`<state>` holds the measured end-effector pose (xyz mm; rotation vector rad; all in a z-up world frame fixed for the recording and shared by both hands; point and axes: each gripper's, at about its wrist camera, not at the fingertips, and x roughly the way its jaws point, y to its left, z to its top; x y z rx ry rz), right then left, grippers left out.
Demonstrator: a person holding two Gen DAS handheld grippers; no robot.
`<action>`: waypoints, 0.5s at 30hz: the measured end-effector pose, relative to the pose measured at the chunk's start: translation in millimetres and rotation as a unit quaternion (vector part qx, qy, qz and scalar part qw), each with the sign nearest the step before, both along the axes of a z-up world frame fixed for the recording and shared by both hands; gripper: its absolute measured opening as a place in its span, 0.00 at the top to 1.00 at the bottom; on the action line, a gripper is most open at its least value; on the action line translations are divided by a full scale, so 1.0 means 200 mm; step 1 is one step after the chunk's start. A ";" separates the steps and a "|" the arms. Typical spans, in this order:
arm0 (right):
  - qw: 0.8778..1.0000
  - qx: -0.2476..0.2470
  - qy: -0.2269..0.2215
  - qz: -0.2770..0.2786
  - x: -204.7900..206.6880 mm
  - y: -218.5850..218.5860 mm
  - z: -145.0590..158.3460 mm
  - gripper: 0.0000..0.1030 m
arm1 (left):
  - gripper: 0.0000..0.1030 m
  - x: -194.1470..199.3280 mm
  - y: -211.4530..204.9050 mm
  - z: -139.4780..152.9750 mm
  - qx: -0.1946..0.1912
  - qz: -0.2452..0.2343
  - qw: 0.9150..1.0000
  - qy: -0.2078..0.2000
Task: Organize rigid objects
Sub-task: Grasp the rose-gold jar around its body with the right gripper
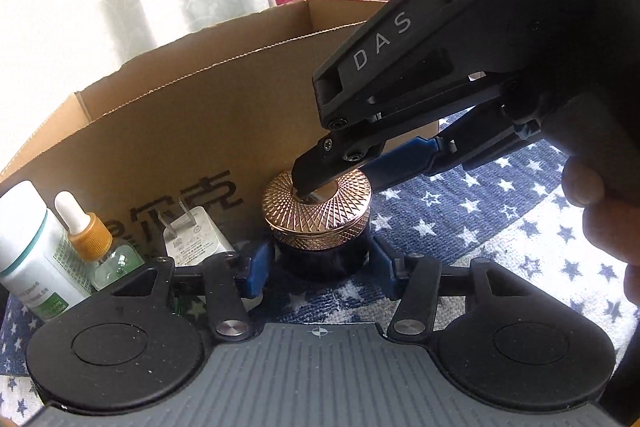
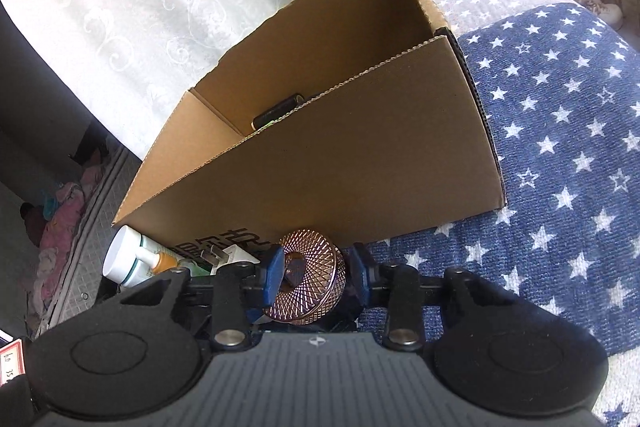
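Left wrist view: left gripper [image 1: 320, 259] clamps the jar [image 1: 318, 227] on the starred cloth [image 1: 500, 227] beside the box [image 1: 200, 131]; right gripper [image 1: 316, 183], fingers apart, straddles its lid. One dark item [image 2: 280, 113] boxed; bottles [image 1: 24, 247], plug [image 1: 196, 239] and jar remain outside.

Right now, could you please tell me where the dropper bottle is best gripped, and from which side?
The dropper bottle is probably best taken by its orange collar, coming from above. It stands upright, close between the white bottle and the charger, with the box wall behind. That leaves little room at its sides, and only its top is open.
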<state>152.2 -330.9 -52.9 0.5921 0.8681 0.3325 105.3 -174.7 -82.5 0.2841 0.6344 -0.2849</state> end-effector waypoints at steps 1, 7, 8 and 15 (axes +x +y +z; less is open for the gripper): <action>1.000 0.000 -0.001 -0.001 0.00 0.00 0.00 0.63 | 0.48 0.00 0.00 0.00 0.000 0.001 1.000 -0.001; 1.000 -0.019 -0.009 0.000 -0.03 0.04 0.03 0.62 | 0.50 0.00 0.04 0.01 -0.012 -0.006 1.000 0.008; 1.000 -0.021 -0.009 0.000 -0.05 0.05 0.04 0.62 | 0.50 0.00 0.04 0.02 -0.012 -0.009 1.000 0.009; 0.998 -0.048 -0.033 -0.010 -0.20 0.09 0.19 0.62 | 0.50 -0.10 0.10 0.14 -0.029 -0.031 0.999 -0.007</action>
